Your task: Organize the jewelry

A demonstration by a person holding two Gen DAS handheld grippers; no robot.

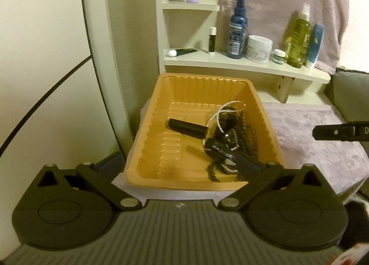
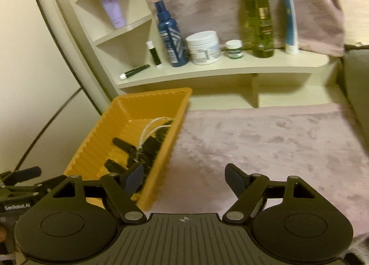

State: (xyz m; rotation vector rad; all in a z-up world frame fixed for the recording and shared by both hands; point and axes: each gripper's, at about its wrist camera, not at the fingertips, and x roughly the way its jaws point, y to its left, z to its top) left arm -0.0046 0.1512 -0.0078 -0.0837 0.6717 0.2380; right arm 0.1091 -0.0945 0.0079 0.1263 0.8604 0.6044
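An orange plastic tray [image 1: 203, 78] stands on a lilac cloth [image 1: 311, 131]. In it lie a black tube [image 1: 184, 126], a silver chain [image 1: 213, 118], a dark bead necklace [image 1: 250, 136] and a glossy black watch-like piece [image 1: 220, 149], all tangled at the tray's right side. My left gripper [image 1: 178, 164] hovers over the tray's near edge, open wide with nothing between its fingers. My right gripper [image 2: 184, 178] is open over the cloth just right of the tray [image 2: 150, 96], holding nothing. The silver chain [image 2: 153, 126] shows in that view too.
A cream shelf [image 2: 207, 73] behind the tray carries a blue spray bottle [image 2: 170, 36], a white jar [image 2: 204, 47], a small jar [image 2: 234, 49], a green bottle [image 2: 257, 20] and tubes. A wall rises on the left; a grey cushion [image 1: 352, 94] is at the right.
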